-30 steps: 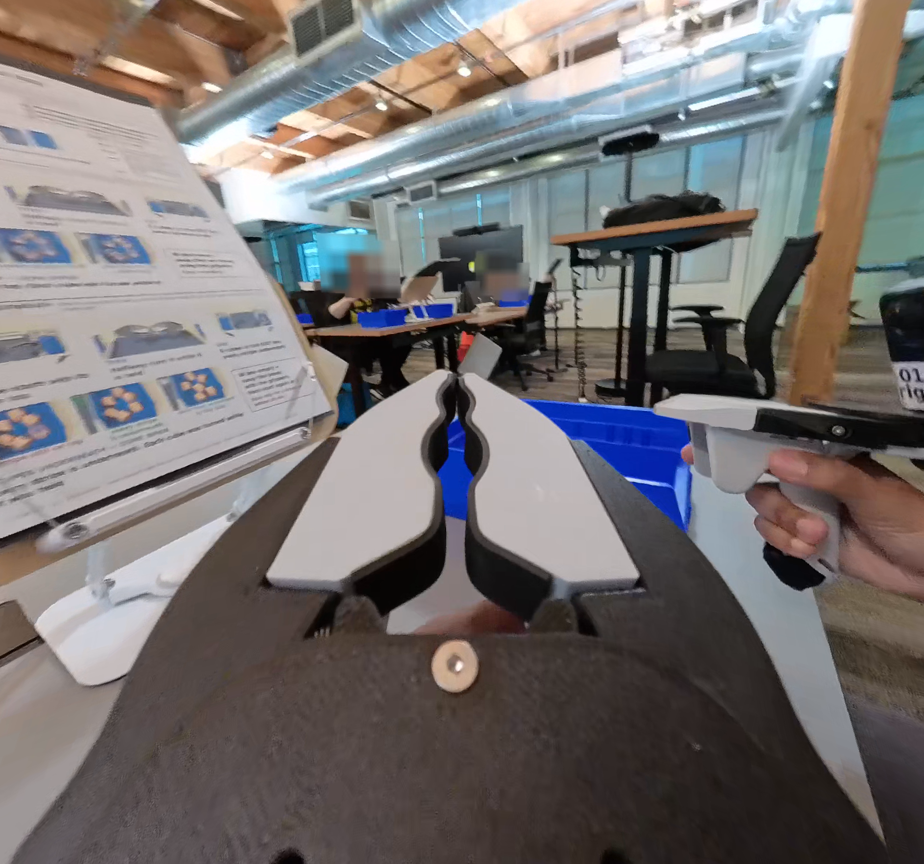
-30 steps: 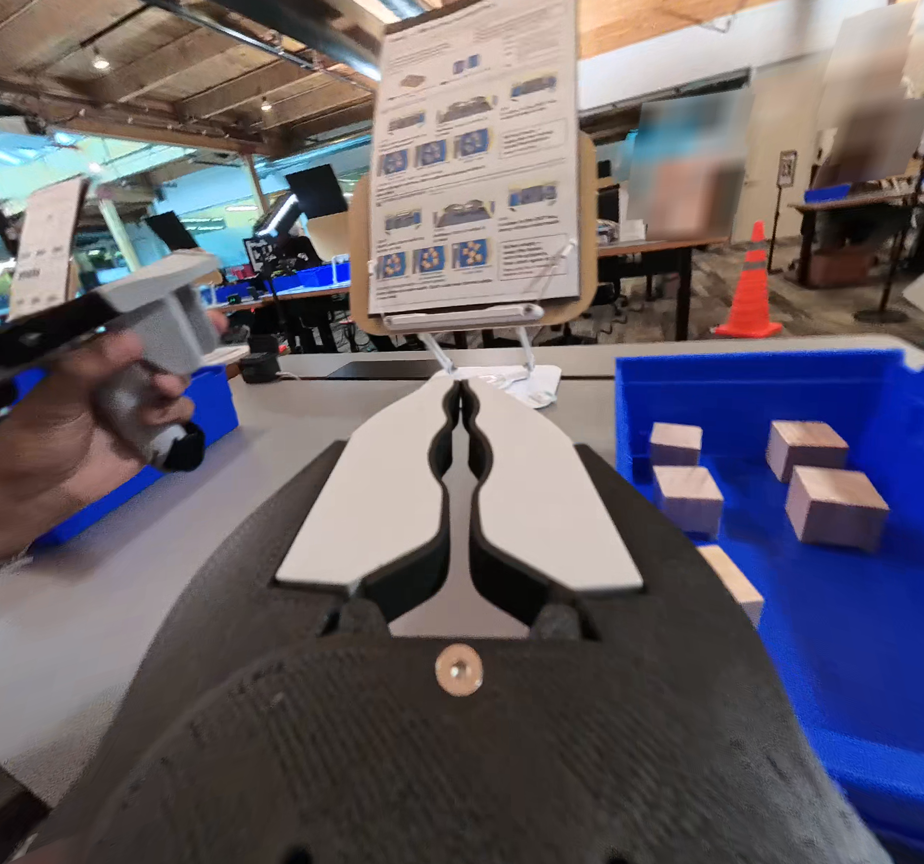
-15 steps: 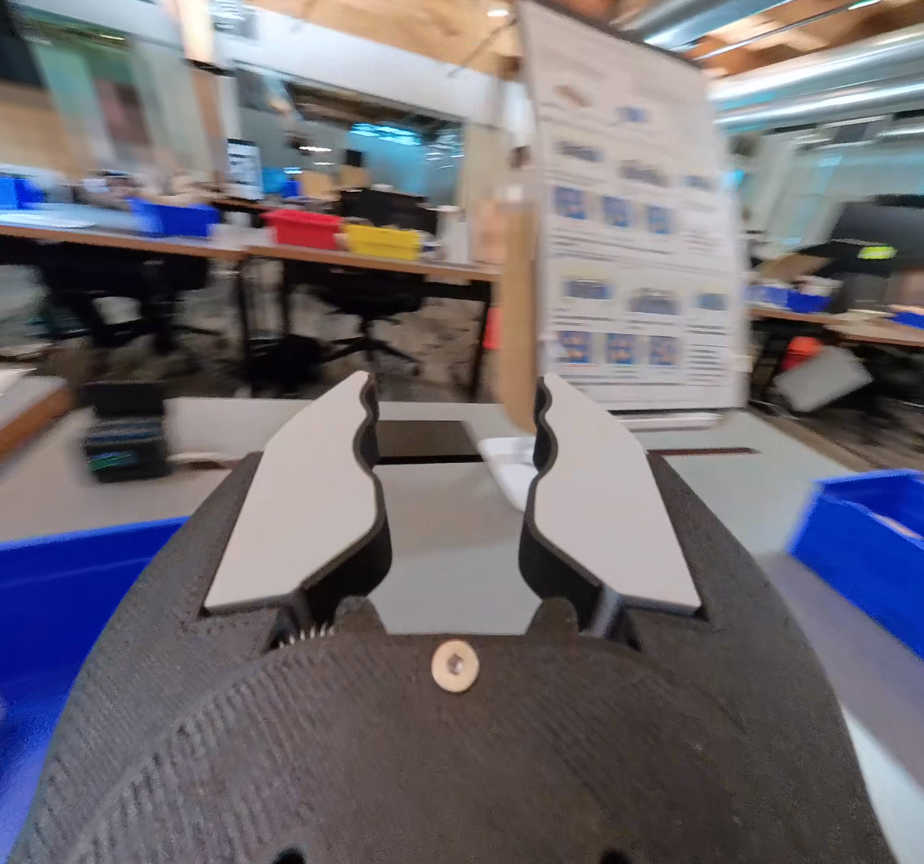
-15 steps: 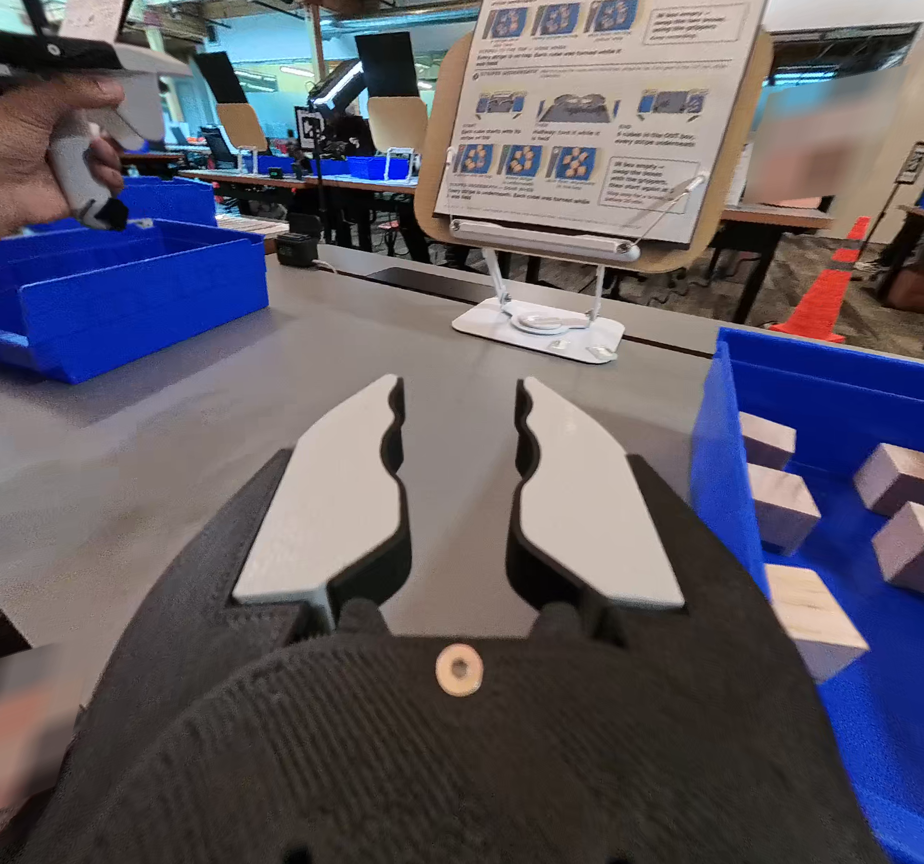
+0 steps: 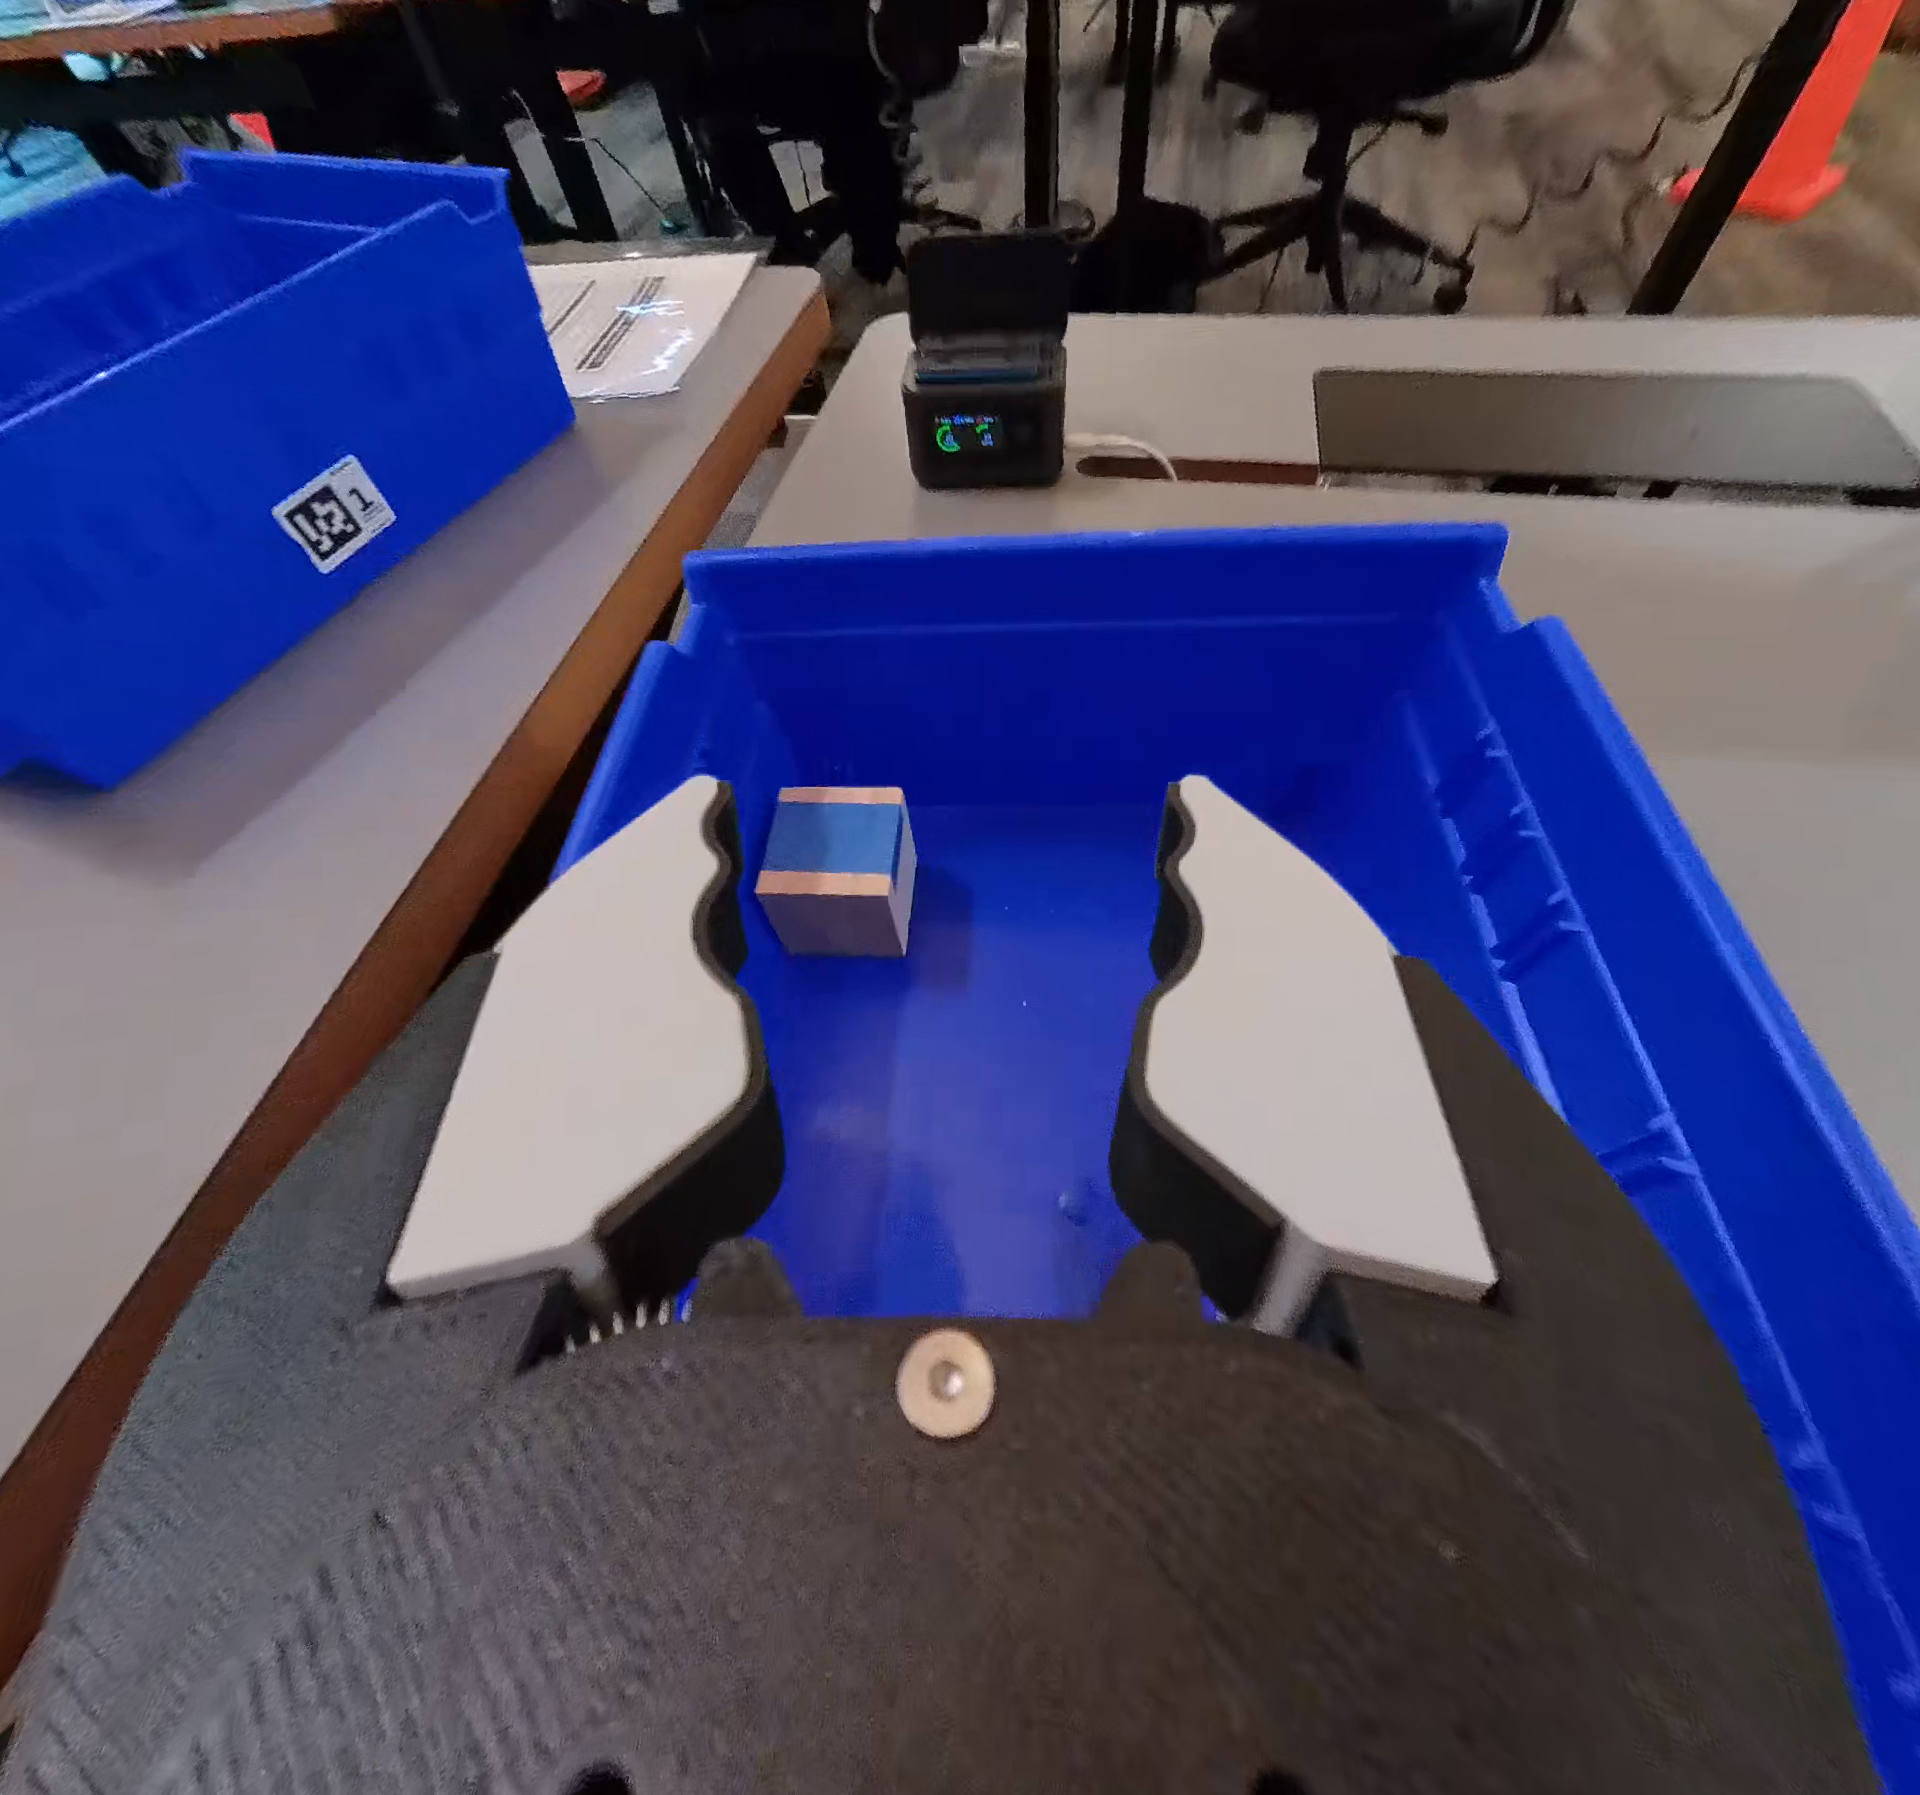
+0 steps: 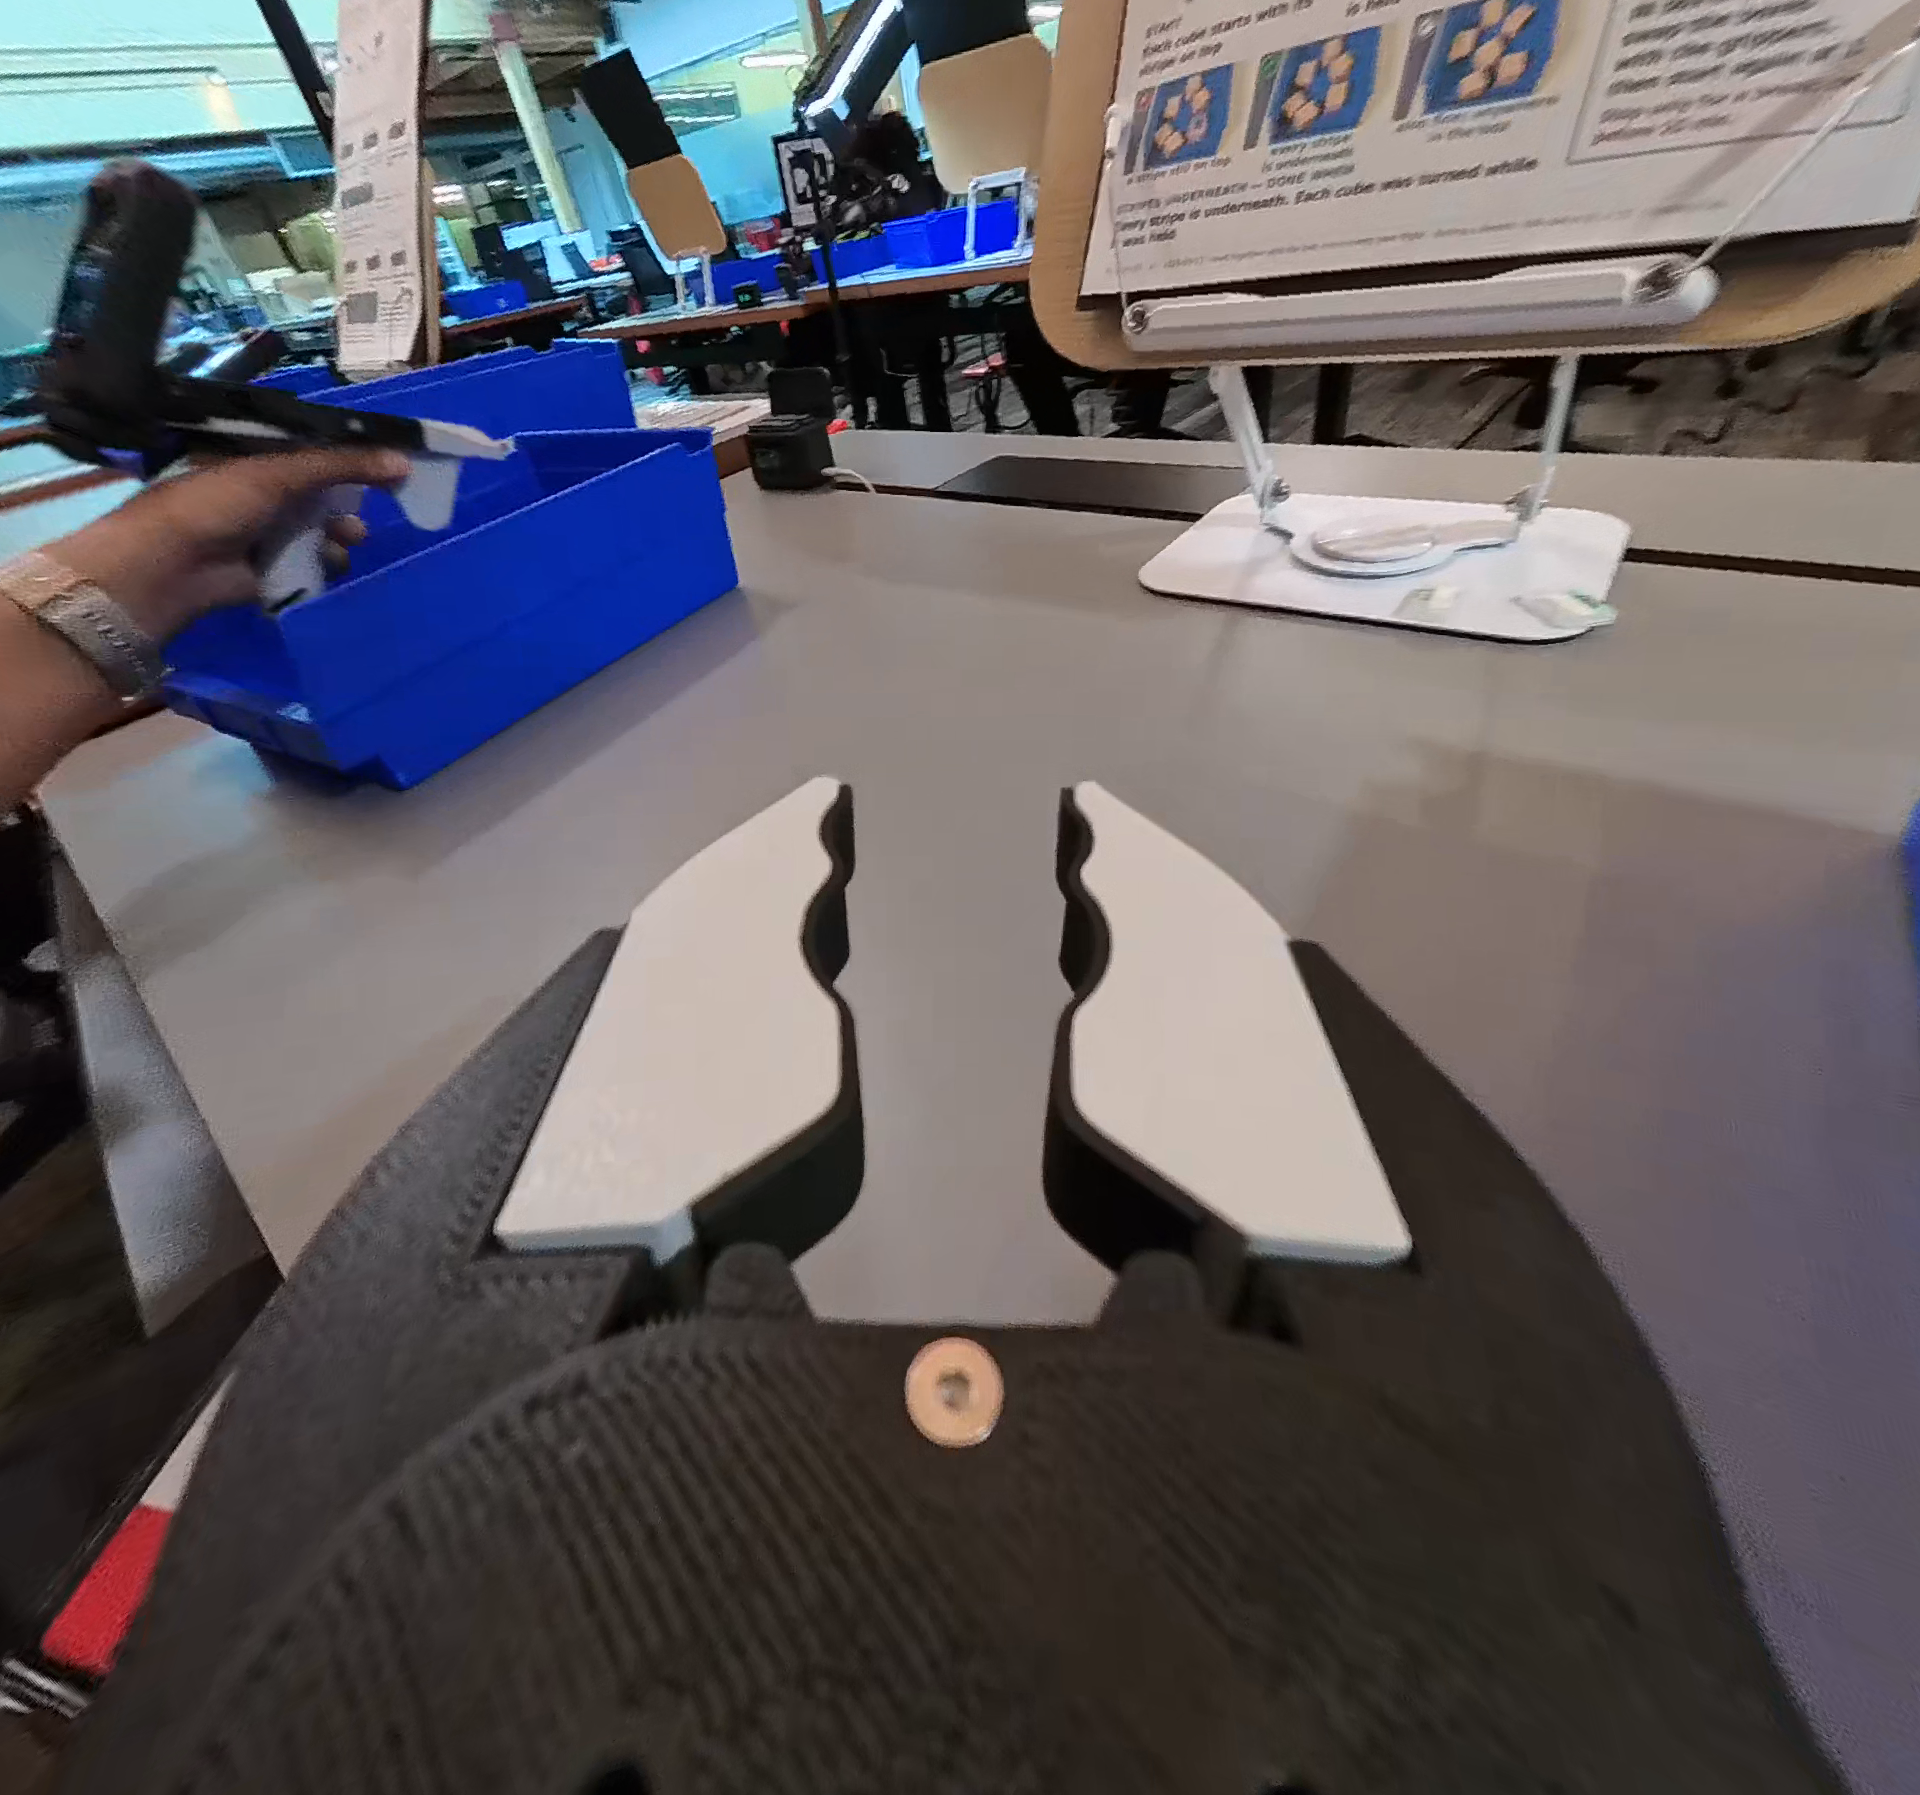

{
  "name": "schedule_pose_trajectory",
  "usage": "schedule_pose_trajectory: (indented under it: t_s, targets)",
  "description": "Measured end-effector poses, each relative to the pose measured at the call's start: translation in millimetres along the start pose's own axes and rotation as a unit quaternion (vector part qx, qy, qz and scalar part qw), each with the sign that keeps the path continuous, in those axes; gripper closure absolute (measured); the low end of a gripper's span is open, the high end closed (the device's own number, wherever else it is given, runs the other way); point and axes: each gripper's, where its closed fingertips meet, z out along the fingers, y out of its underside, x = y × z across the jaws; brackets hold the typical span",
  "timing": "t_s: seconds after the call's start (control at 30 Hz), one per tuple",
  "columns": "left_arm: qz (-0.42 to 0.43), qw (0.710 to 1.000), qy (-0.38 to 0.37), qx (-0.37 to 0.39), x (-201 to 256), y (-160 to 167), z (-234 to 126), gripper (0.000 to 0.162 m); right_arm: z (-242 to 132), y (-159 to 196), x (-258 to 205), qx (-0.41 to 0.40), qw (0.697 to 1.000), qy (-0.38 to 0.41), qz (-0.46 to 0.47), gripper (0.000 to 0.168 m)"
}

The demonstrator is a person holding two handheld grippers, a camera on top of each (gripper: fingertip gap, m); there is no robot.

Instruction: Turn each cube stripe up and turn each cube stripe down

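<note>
Inside one blue bin (image 5: 1091, 706), one wooden cube (image 5: 836, 872) is found, stripe up, just beside the left finger of the left gripper (image 5: 951, 810), whose jaws are spread wide and empty. Over one grey table (image 6: 1039, 665), the right gripper (image 6: 954, 810) is held, jaws parted, nothing between. One document stand (image 6: 1382, 550) and one second blue bin (image 5: 208, 457) are noted.

Bright, even overhead light — soft shadows, slight motion blur, wide-angle bending at edges.
</note>
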Motion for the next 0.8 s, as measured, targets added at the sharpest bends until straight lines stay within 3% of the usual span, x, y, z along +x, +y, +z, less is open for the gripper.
schedule_pose_trajectory:
  t_s: [0.2, 0.47, 0.63, 0.8]
  targets:
    - [0.07, 0.994, -0.014, -0.085, 11, 29, 43, 0.08, 25, -2, 2, -0.012, 0.999, -0.039, -0.02, 0.131]
    - [0.044, 0.984, -0.052, -0.166, -10, 57, 76, 0.087, 35, 8, 9, -0.017, 0.995, -0.082, 0.056, 0.135]
    - [0.058, 0.977, -0.058, -0.196, -7, 65, 79, 0.086, 39, 17, 16, -0.031, 0.99, -0.096, 0.096, 0.138]
    - [0.023, 0.981, 0.002, -0.191, 18, 57, 68, 0.102, 40, 19, 20, -0.036, 0.983, -0.113, 0.141, 0.139]
